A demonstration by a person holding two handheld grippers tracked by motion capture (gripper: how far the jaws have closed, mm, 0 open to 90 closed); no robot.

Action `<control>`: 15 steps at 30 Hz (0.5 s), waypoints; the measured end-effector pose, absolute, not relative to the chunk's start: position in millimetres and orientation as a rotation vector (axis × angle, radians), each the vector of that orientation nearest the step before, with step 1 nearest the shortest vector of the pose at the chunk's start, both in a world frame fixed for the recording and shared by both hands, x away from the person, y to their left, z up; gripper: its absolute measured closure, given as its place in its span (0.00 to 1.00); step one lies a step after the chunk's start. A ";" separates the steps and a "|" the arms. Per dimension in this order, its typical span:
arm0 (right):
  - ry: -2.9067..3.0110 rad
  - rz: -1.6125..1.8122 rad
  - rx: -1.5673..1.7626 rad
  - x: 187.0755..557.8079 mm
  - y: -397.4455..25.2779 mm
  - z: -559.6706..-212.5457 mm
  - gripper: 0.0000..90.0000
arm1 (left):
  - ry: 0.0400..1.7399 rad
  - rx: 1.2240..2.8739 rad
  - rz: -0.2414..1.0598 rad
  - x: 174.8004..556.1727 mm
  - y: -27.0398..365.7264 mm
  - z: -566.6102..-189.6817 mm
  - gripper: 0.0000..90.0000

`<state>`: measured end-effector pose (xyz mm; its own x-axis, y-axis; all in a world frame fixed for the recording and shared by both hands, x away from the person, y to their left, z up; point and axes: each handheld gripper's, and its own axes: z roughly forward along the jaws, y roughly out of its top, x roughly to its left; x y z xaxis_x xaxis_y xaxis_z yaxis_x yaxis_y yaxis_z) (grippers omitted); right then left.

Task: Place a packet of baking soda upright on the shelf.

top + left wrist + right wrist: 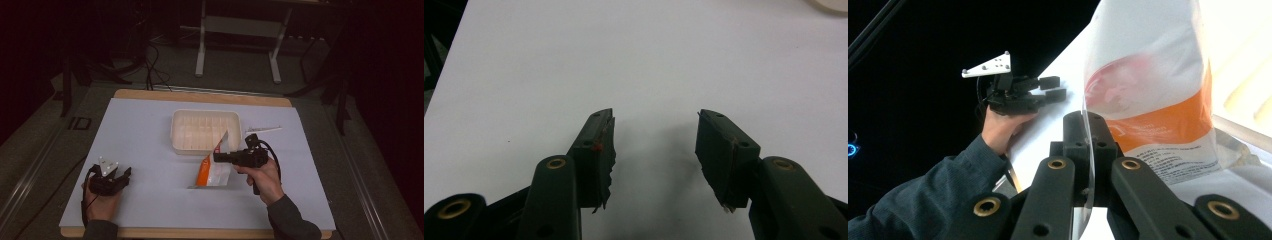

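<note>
You are pinching the clear edge of the orange-and-white bag (212, 167) between the pressed-together jaws of your right gripper (218, 157), and the right gripper view is showing that thin film (1087, 150) standing upright in the pinch. The bag is sitting near the middle of the worktop (145, 145), just in front of the white tray (205, 131), with its lower end touching the surface and its upper corner leaning toward the tray's near wall. Its long axis is running from the near-left up to the far-right, tilted rather than flat. Your left gripper (125, 176) is resting low at the near-left of the worktop, well apart from the bag, its jaws spread with only bare white surface between them. The worktop is wearing a pale sheet over a wooden board (200, 96). Beyond it, the room is lying dark, with a grey floor, trailing cables (150, 65) and a white-legged table frame (240, 35).
</note>
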<state>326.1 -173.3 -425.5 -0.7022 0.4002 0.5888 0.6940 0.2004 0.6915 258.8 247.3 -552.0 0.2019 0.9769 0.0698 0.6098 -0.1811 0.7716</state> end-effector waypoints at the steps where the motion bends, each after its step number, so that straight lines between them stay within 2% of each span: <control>1: -2.203 -1.501 -1.037 326.4 -174.1 -424.7 1.00 | 1.475 1.873 0.777 258.8 247.4 -551.9 0.55; 15: -2.269 -1.483 -0.996 328.2 -183.6 -410.0 1.00 | 1.479 1.867 0.770 258.7 248.1 -551.7 0.55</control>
